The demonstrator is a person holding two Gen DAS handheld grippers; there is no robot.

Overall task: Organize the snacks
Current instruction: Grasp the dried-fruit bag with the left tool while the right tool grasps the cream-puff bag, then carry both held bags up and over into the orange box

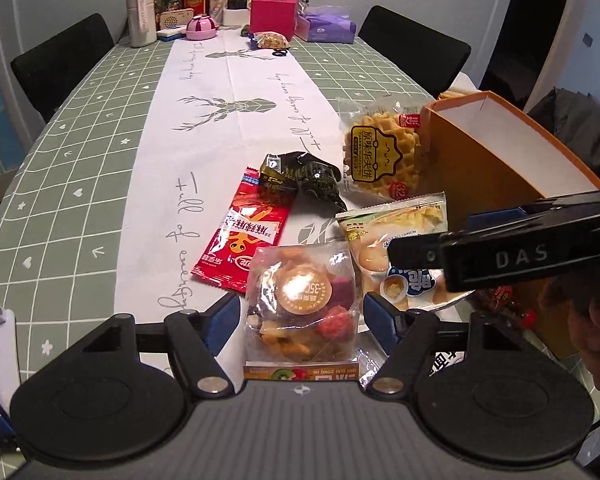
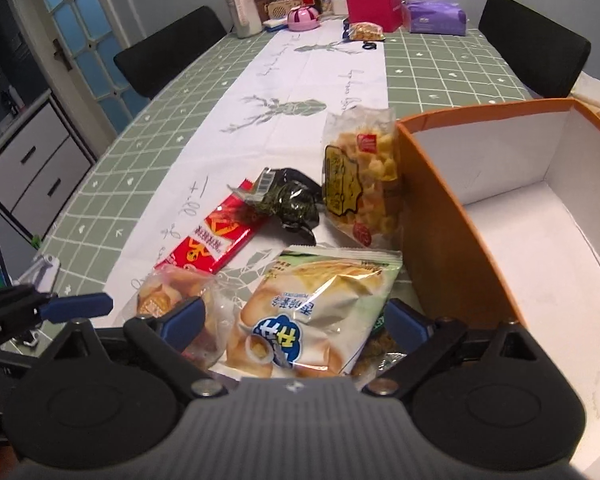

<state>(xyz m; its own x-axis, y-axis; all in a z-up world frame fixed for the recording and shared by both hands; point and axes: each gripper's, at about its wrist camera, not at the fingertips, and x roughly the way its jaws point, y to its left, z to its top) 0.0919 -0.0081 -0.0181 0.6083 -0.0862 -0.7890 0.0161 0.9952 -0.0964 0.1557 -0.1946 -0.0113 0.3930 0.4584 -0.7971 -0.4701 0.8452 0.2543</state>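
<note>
Left gripper [image 1: 300, 312] spread wide, low and level; right gripper [image 2: 296, 316] likewise parted, just beside it

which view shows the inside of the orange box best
The right wrist view: it looks down into the orange box, showing its white floor and inner walls, with nothing visible inside. The left wrist view shows mostly the box's orange outer side and a strip of white inner wall, partly behind the right gripper.

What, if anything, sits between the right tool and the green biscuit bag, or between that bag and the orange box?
Nothing visible. The right tool is open with the green biscuit bag already between its fingers. The orange box stands right beside the bag, open-topped and bare inside; only its near wall must be cleared.
</note>
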